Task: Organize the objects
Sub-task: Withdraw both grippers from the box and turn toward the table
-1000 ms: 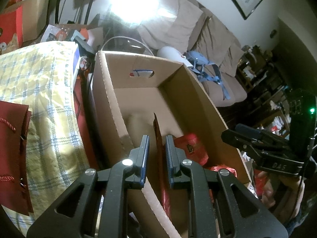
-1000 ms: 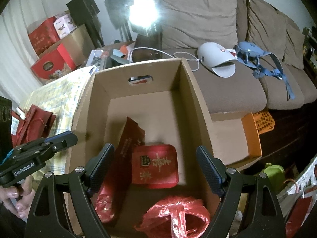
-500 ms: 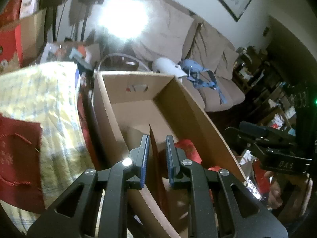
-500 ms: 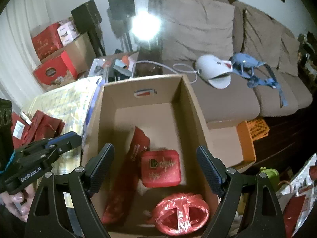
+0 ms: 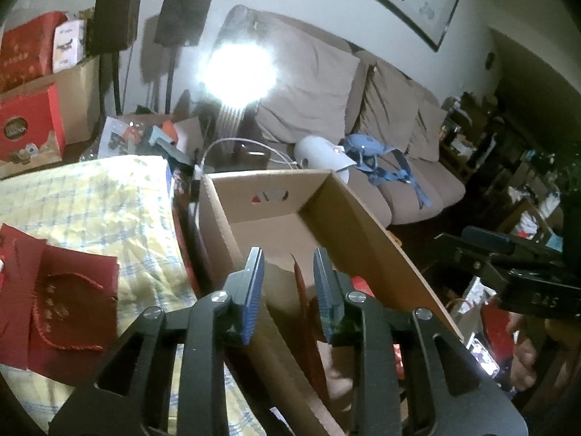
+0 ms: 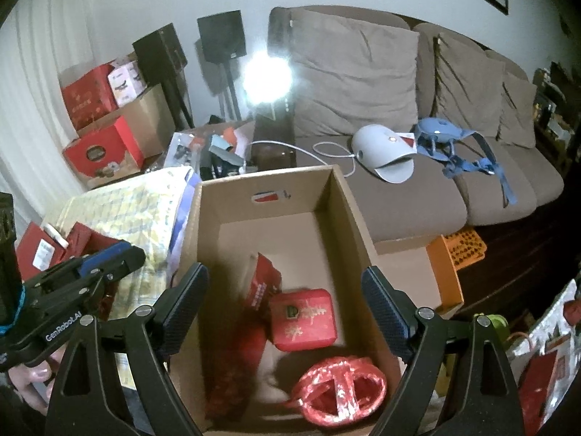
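Note:
An open cardboard box (image 6: 268,181) holds a flat red bag (image 6: 250,312) leaning on its left wall, a square red tin (image 6: 303,318) and a red foil ring (image 6: 341,388). My left gripper (image 5: 287,258) hovers over the box's near left corner, its jaws opening. The thin edge of the red bag (image 5: 303,301) stands between the pads, which do not press on it. My right gripper (image 6: 284,274) hangs wide open above the box with nothing held. More red paper bags (image 5: 54,301) lie on the yellow checked cloth (image 5: 109,200) to the left.
A beige sofa (image 6: 399,200) behind the box carries a white domed device (image 6: 381,149) and a blue strap harness (image 6: 454,145). A bright lamp (image 6: 267,76) glares at the back. Red gift boxes (image 6: 101,149) and black speakers stand at the far left.
Both grippers have risen, so the box looks smaller and farther. The left jaws have spread away from the red bag they were pinching. The bag stays standing in the box.

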A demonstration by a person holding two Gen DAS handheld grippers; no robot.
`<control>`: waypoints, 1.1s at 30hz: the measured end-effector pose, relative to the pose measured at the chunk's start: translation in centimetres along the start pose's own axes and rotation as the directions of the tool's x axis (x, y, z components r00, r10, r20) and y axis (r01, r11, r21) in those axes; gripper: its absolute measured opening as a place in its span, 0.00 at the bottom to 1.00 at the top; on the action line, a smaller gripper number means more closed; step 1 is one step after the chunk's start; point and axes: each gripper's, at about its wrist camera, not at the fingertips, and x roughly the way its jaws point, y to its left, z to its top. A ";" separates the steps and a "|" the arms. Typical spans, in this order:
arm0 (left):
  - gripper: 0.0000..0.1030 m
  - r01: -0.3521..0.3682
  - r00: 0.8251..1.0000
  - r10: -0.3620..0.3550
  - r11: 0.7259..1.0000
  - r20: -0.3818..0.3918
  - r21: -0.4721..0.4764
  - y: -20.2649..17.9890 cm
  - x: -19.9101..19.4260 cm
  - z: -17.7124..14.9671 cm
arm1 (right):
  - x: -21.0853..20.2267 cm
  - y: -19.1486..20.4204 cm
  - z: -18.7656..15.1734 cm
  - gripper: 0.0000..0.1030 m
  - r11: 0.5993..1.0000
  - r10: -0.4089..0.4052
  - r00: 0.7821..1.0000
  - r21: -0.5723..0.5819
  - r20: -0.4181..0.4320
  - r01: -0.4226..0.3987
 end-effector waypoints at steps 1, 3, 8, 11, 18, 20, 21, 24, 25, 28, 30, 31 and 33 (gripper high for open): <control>0.26 0.000 1.000 0.000 1.000 0.005 0.004 0.0 -0.3 0.1 | -0.5 0.1 0.0 0.85 1.000 -0.006 1.000 0.001 0.009 0.006; 0.30 -0.002 1.000 0.002 1.000 0.021 0.017 -0.1 -1.1 0.3 | -1.9 0.5 -0.2 0.88 1.000 -0.016 0.999 -0.001 0.041 0.016; 0.56 -0.032 0.994 0.027 0.998 0.103 0.047 -0.3 -2.9 0.7 | -4.9 1.0 -2.5 0.96 0.999 -0.027 0.990 0.026 0.140 0.023; 0.59 -0.071 0.991 0.062 0.995 0.117 0.068 -0.2 -3.0 0.5 | -4.9 0.1 -4.6 0.97 0.984 -0.123 0.974 0.154 0.189 0.094; 0.95 -0.117 0.984 0.099 0.986 0.150 0.120 -0.8 -4.4 0.3 | -3.2 -0.9 -5.0 0.96 0.982 -0.130 0.977 0.159 0.171 0.103; 0.99 -0.148 0.975 0.122 0.980 0.187 0.135 -0.9 -5.1 0.4 | -3.2 -1.1 -5.1 0.96 0.981 -0.113 0.977 0.175 0.183 0.081; 1.00 -0.166 0.971 0.138 0.976 0.194 0.139 -0.8 -5.3 0.5 | -3.2 -1.1 -5.2 0.96 0.982 -0.090 0.977 0.179 0.192 0.055; 1.00 -0.160 0.975 0.136 0.979 0.178 0.128 -0.2 -6.0 0.9 | -3.2 -0.3 -4.9 0.96 0.986 -0.036 0.978 0.167 0.207 0.001; 1.00 -0.158 0.976 0.134 0.979 0.172 0.131 0.0 -6.2 1.0 | -3.2 -0.1 -4.8 0.96 0.987 -0.036 0.977 0.160 0.210 0.002; 1.00 -0.183 0.967 0.157 0.976 0.199 0.117 1.3 -7.3 1.4 | -3.5 0.6 -4.7 0.96 0.989 -0.029 0.976 0.148 0.215 -0.004; 1.00 -0.240 0.950 0.214 0.967 0.228 0.090 2.5 -7.8 1.3 | -4.2 1.1 -4.7 0.96 0.988 -0.038 0.972 0.156 0.233 0.002; 1.00 -0.258 0.945 0.234 0.963 0.228 0.079 3.0 -7.9 1.3 | -4.4 1.3 -4.6 0.96 0.988 -0.036 0.970 0.157 0.241 -0.002; 1.00 -0.287 0.934 0.269 0.957 0.233 0.047 4.5 -8.3 1.3 | -5.0 2.2 -4.5 0.96 0.991 -0.050 0.964 0.136 0.262 0.015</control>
